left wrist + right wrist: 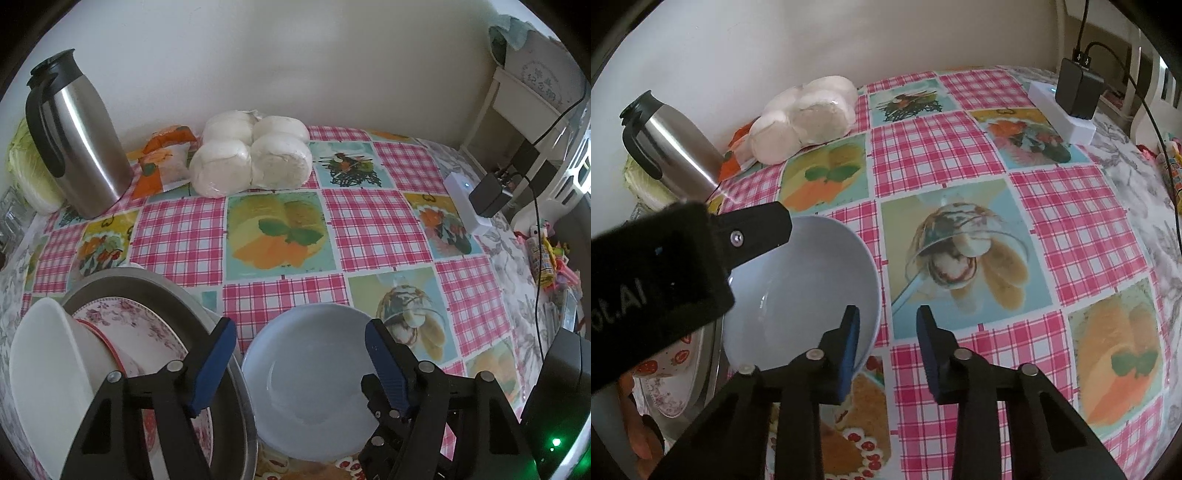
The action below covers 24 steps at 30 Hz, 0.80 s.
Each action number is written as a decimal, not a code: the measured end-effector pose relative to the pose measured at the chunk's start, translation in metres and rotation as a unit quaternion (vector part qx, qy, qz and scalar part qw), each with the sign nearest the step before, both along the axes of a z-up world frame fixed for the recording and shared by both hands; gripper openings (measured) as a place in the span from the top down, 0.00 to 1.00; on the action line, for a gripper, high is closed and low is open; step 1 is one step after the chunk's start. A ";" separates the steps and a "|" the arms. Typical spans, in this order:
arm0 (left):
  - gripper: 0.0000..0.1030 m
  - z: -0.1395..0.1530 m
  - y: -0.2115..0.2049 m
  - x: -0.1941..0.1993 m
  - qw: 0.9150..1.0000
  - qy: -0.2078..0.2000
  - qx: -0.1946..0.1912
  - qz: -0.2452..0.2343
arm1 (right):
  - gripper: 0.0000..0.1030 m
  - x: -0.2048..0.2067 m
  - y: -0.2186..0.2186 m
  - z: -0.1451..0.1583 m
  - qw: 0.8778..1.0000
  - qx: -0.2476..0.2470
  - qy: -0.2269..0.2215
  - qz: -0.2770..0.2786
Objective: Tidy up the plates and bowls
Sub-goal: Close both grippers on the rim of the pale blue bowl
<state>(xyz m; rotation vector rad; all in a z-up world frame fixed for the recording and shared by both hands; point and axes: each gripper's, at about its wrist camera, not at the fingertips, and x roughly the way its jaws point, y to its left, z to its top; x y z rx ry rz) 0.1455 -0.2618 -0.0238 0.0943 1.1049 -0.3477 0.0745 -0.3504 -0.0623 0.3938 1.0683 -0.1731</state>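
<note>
The left tool [299, 365] gapes wide above the pale bowl [306, 384] on the worktop [373, 225]. The right tool [888, 332] stands narrow, its left pad seemingly inside the bowl's rim, gripping nothing

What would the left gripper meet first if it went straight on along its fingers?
Probably the pale blue bowl: the left gripper points down with that bowl between its open fingers, so its inside comes first. How near it is cannot be judged.
</note>
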 end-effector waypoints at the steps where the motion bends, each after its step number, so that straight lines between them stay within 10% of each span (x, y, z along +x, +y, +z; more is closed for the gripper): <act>1: 0.27 0.000 0.000 0.000 1.000 0.000 -0.001 -0.001 | 0.73 0.000 -0.001 0.000 1.000 -0.001 0.000 -0.002; 24: 0.38 -0.023 -0.015 -0.005 0.999 0.041 -0.009 -0.024 | 0.74 -0.015 -0.040 -0.002 0.998 0.027 0.004 -0.062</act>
